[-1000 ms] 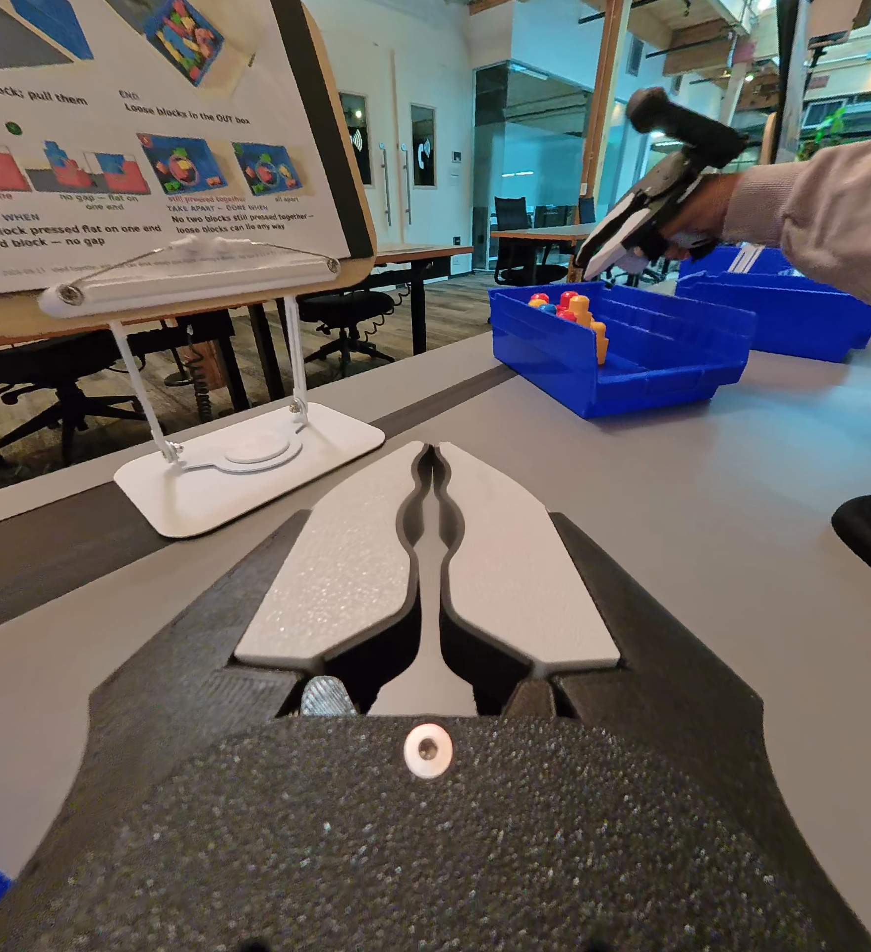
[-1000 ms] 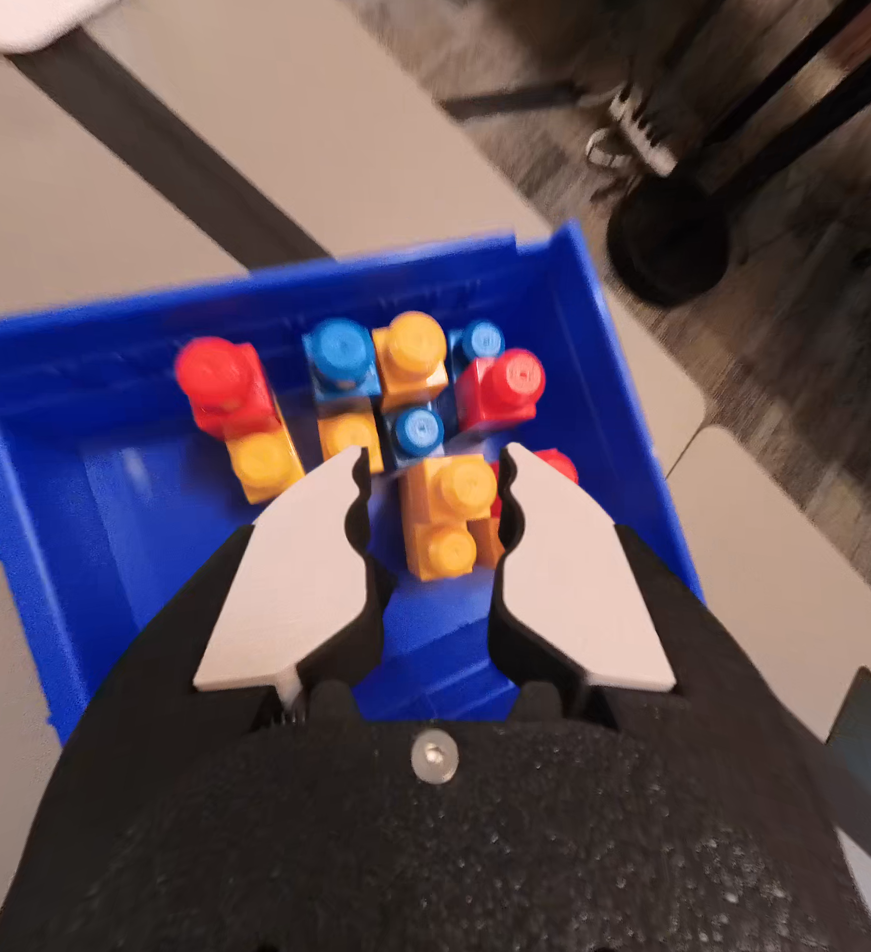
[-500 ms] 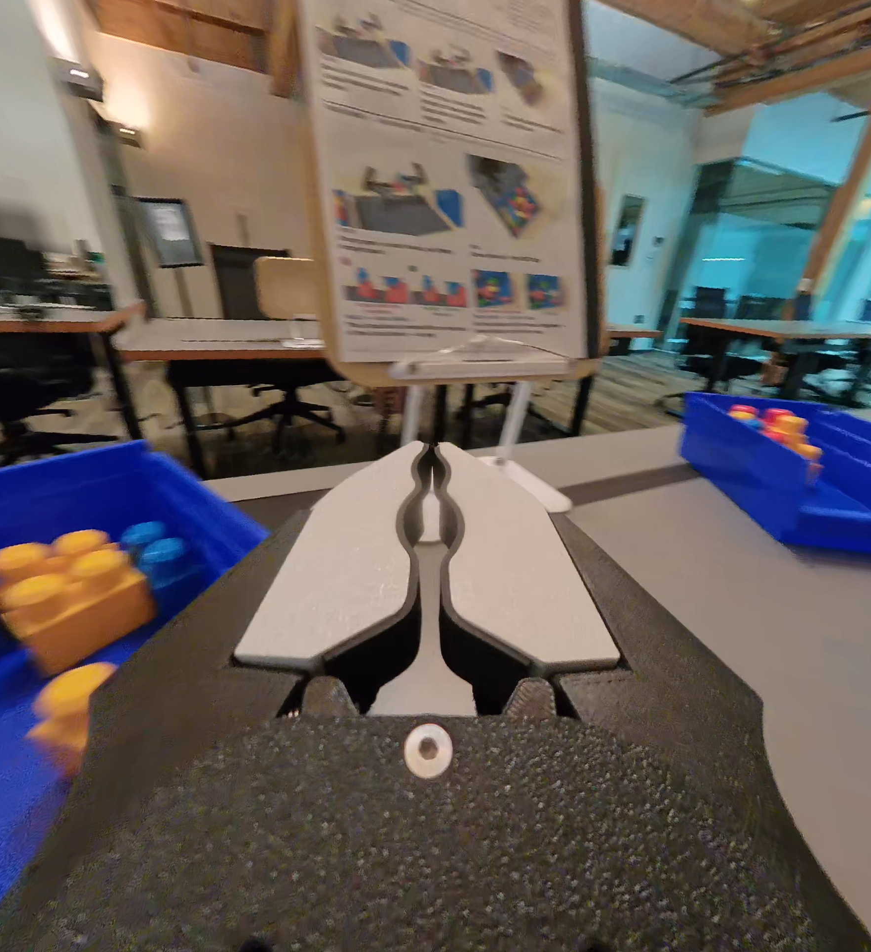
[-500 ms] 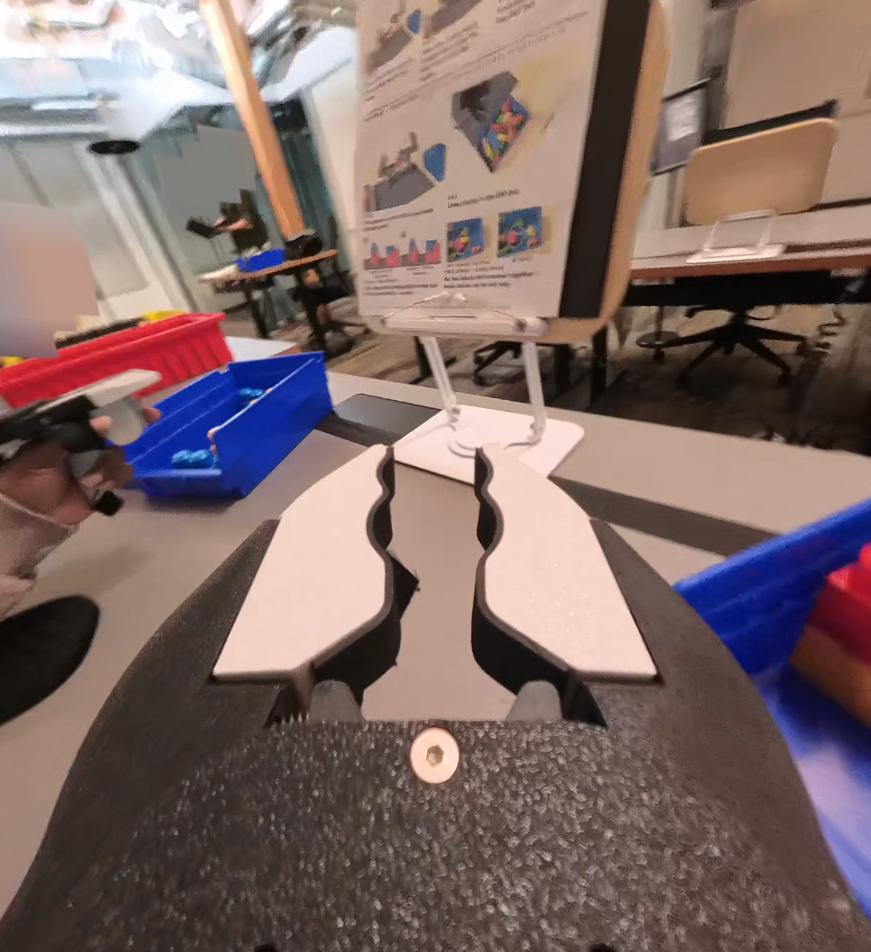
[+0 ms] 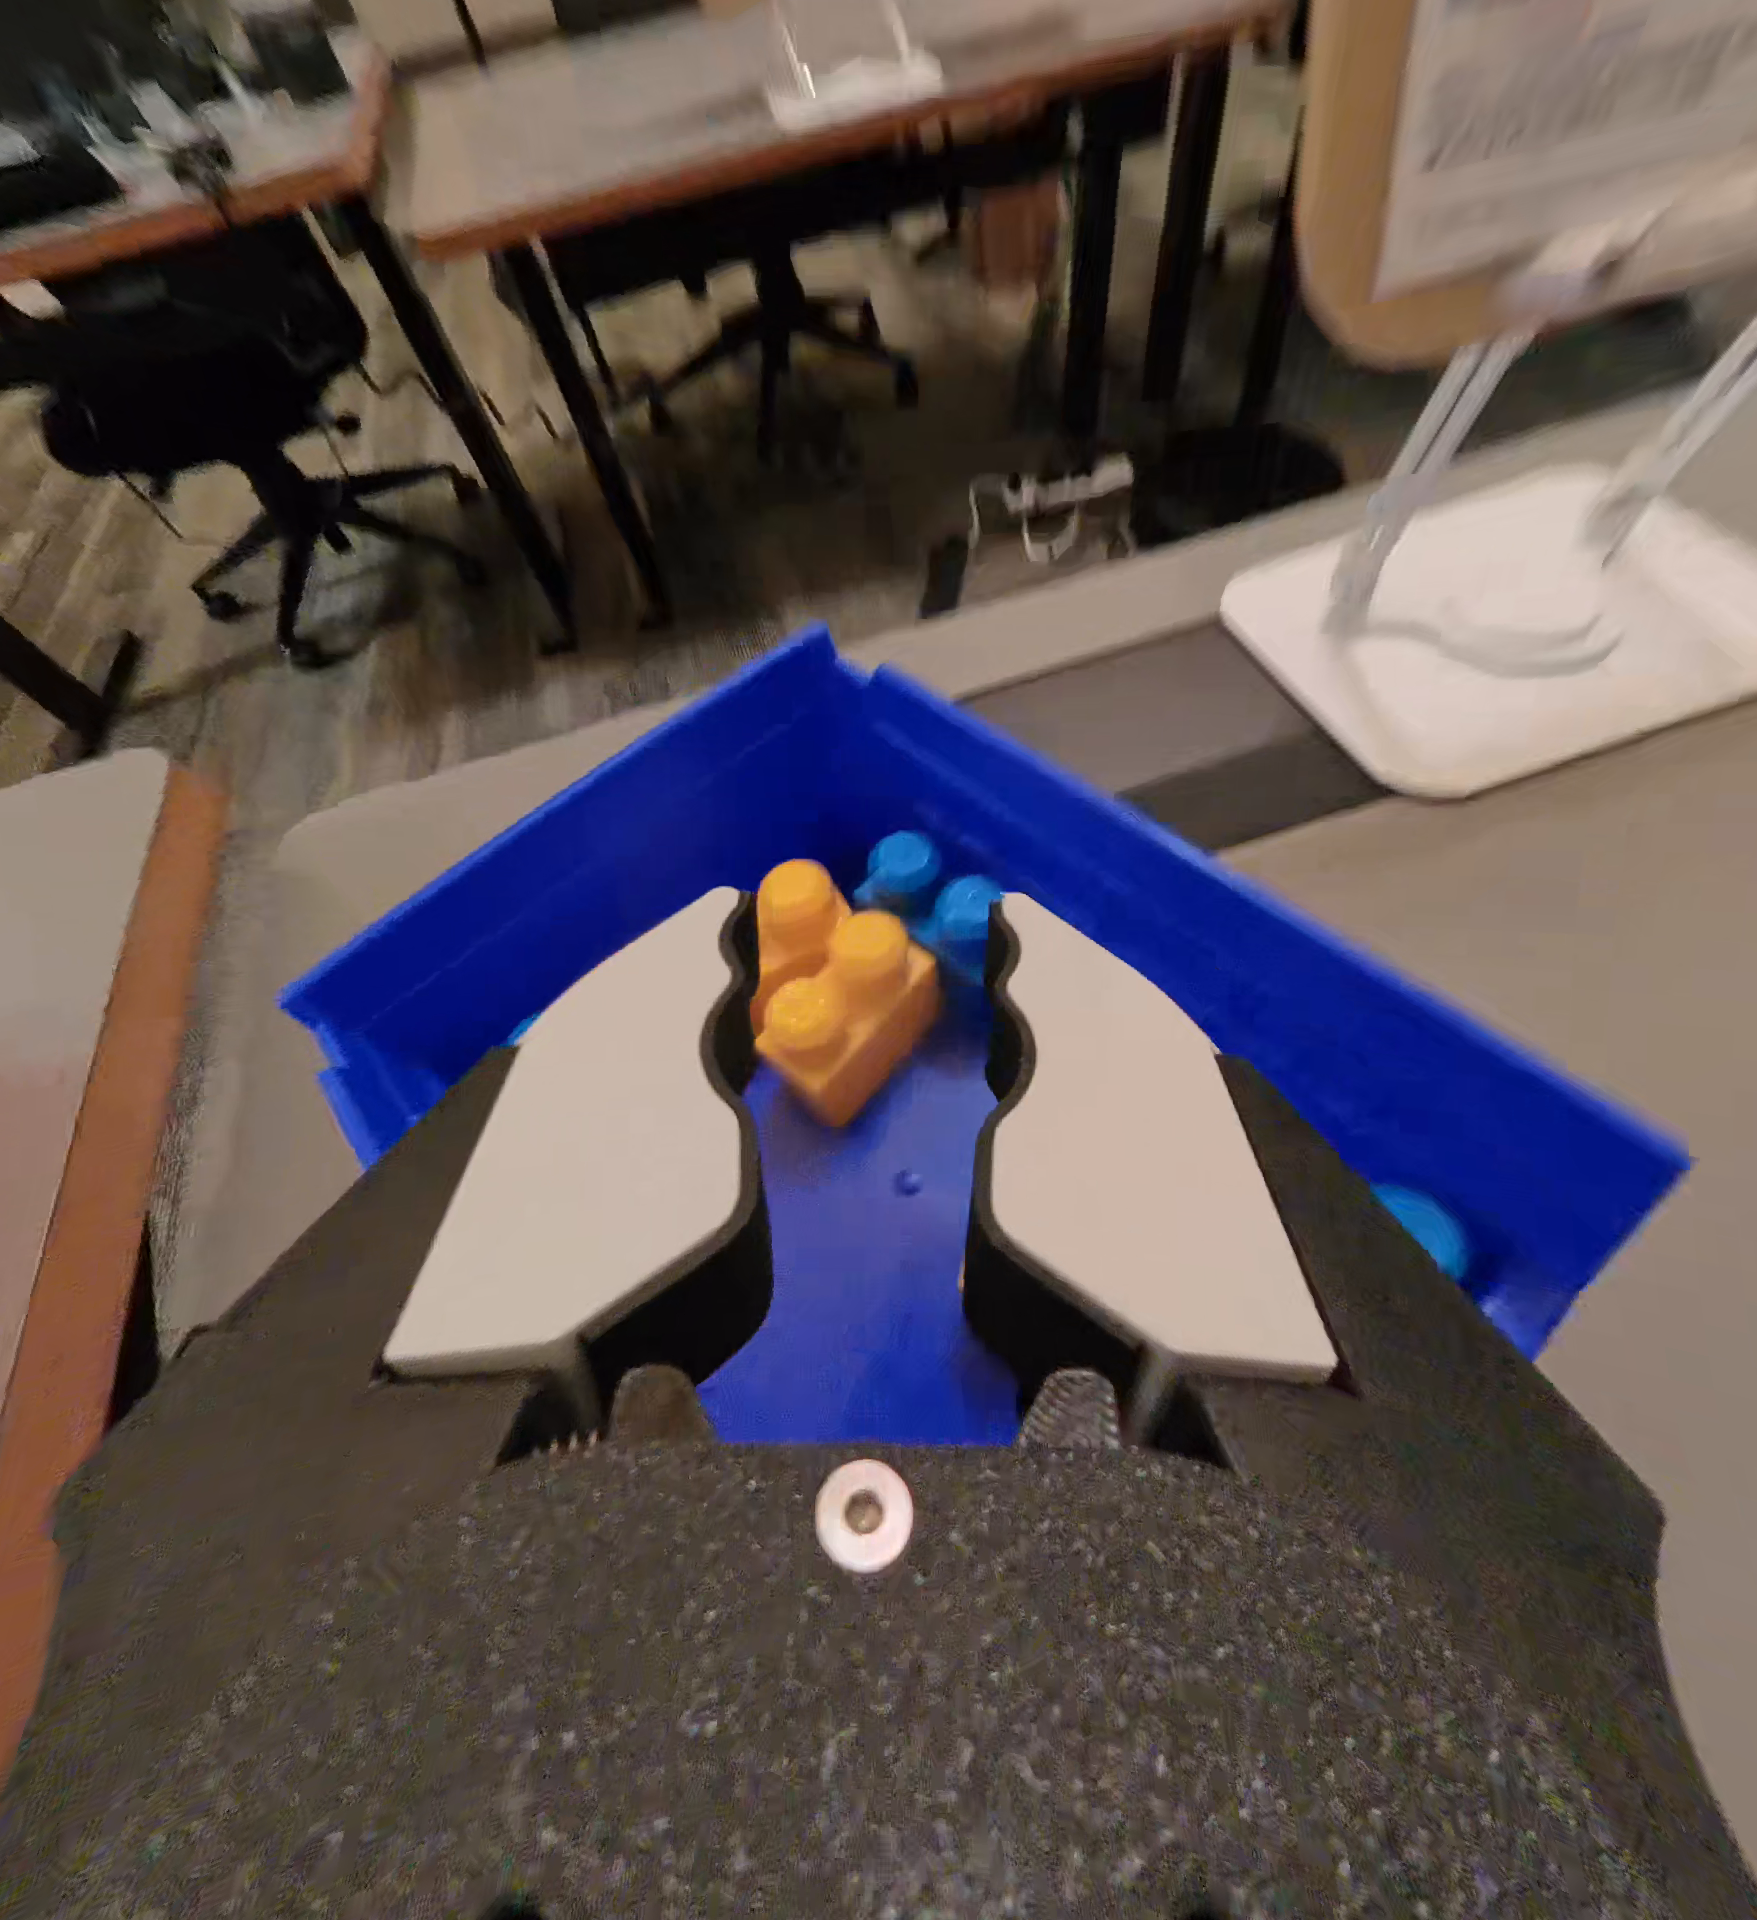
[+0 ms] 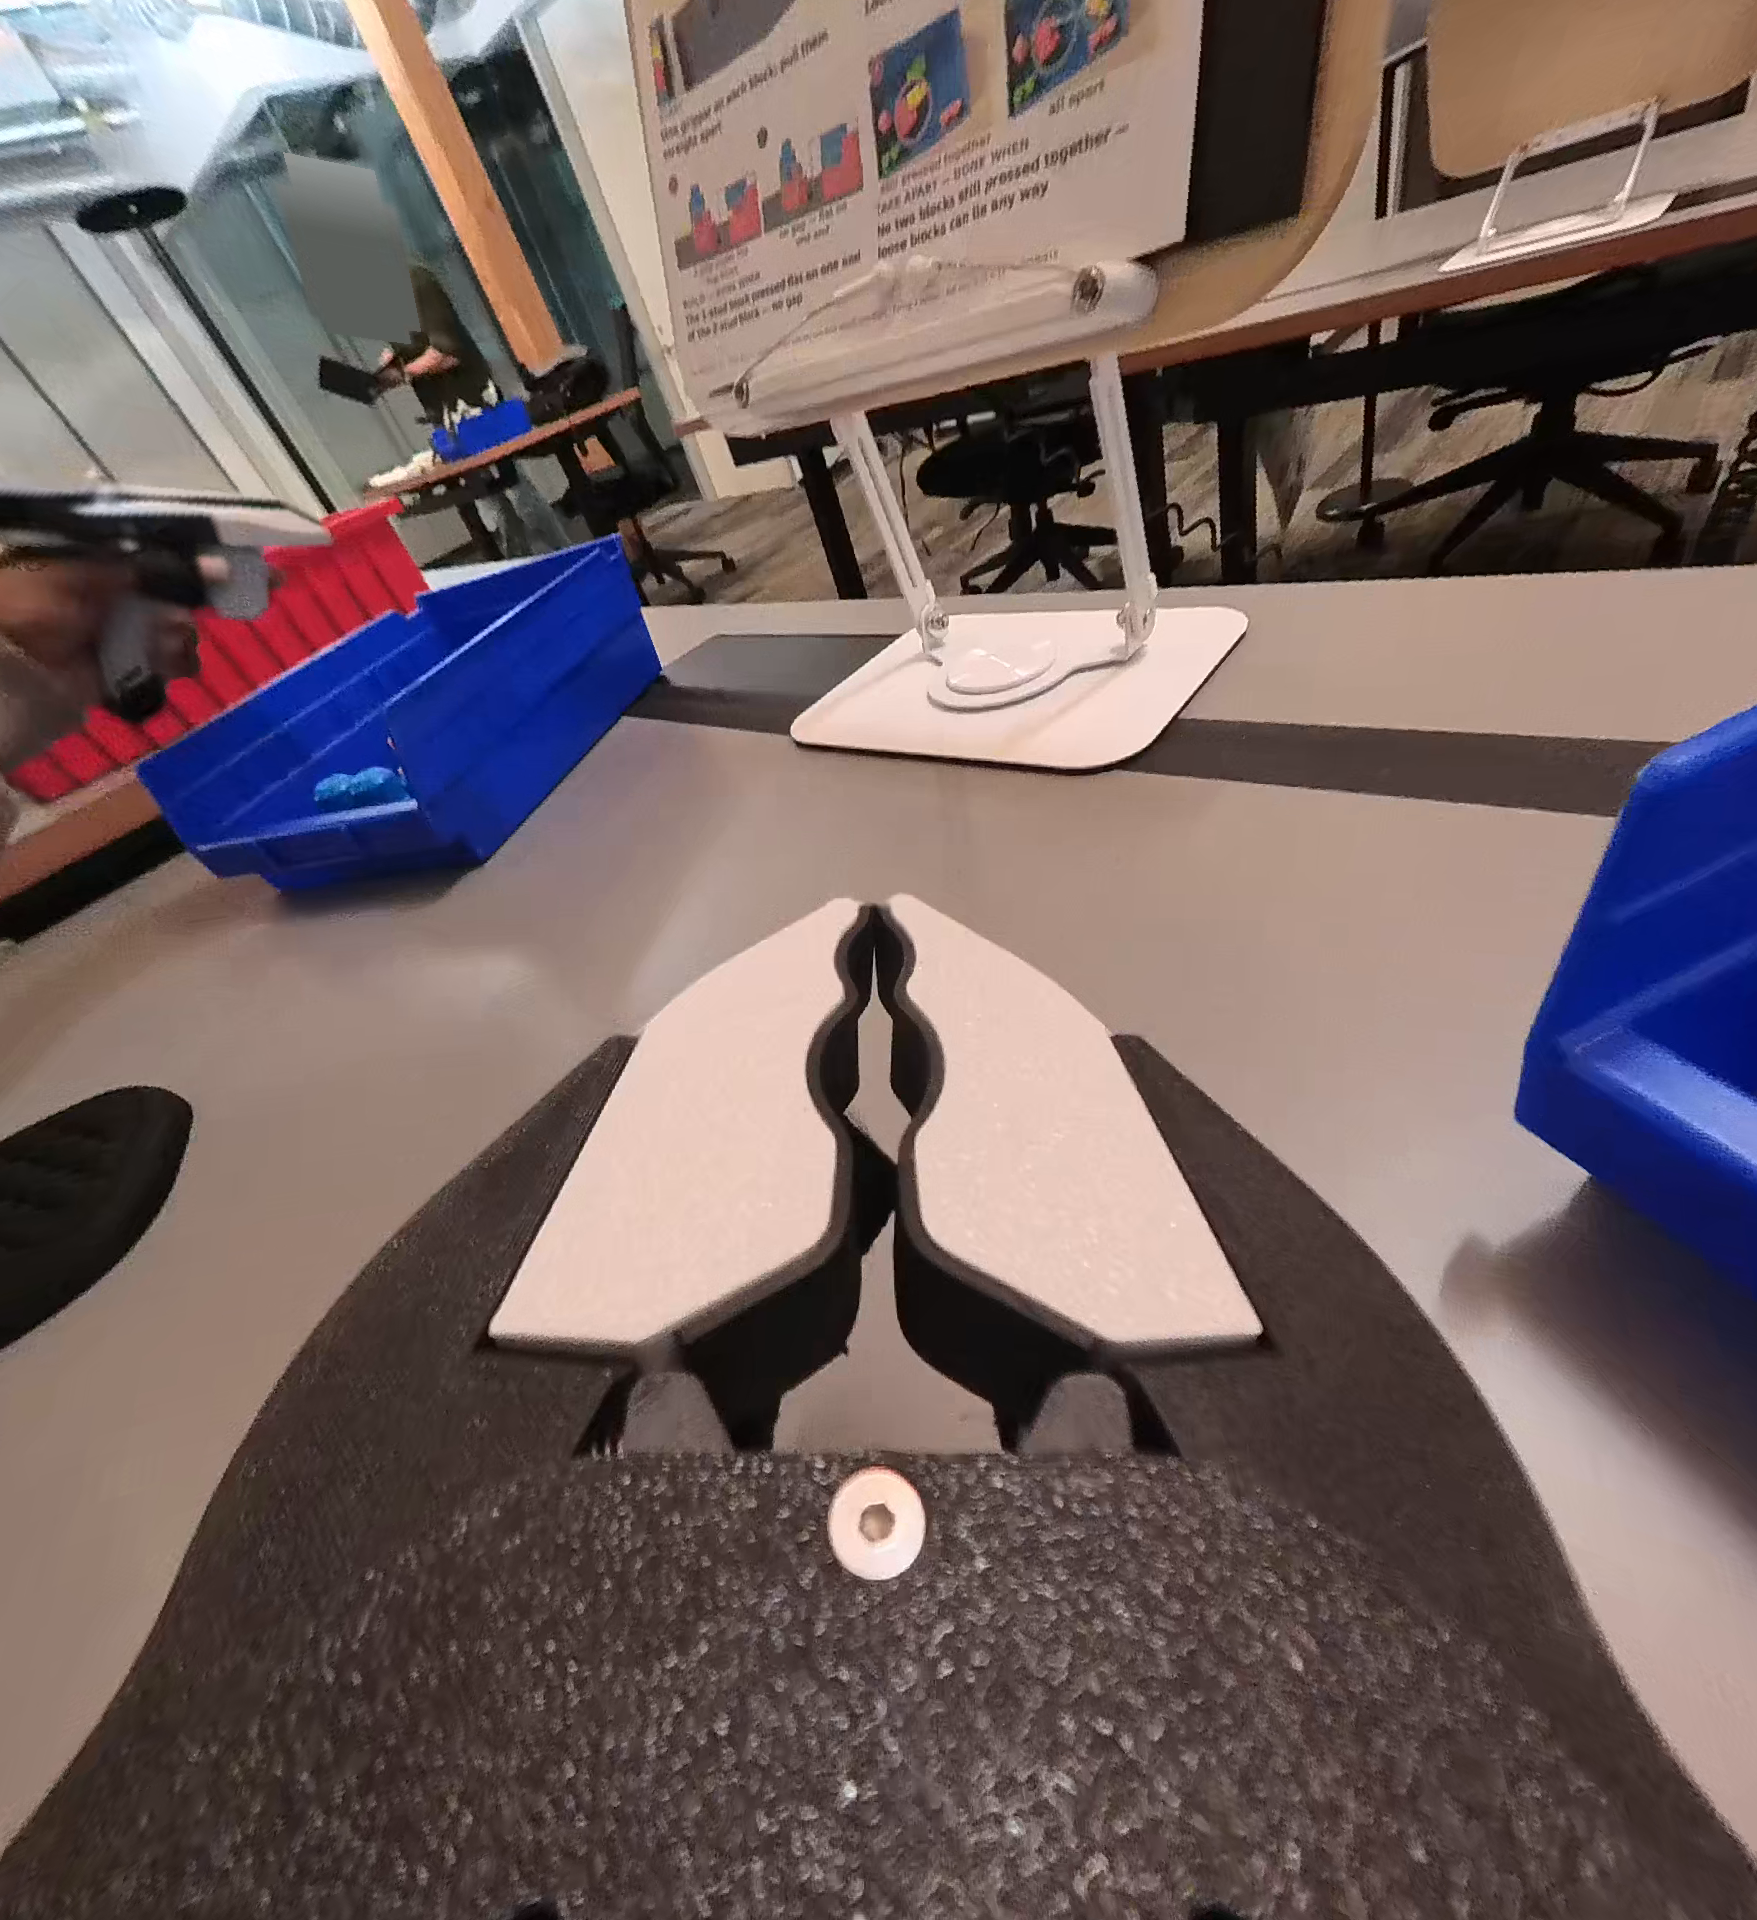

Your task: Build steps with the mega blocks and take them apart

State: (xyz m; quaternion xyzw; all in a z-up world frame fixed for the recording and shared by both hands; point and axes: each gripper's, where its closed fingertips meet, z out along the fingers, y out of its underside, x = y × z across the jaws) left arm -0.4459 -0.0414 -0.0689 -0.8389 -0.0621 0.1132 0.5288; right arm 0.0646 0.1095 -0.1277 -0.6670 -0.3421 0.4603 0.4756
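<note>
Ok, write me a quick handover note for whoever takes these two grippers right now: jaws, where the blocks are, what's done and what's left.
Left gripper: jaws open, empty, poised above the left blue plastic bin, straddling an orange three-stud plastic block. Blue stud blocks lie just behind it in the bin's far corner.
Right gripper: jaws shut, empty, low over the grey table, with a second blue plastic bin to its right.
Done: no steps stand on the table.
Left: probably grip the orange block, carry it out, build the steps, then pull them apart.
</note>
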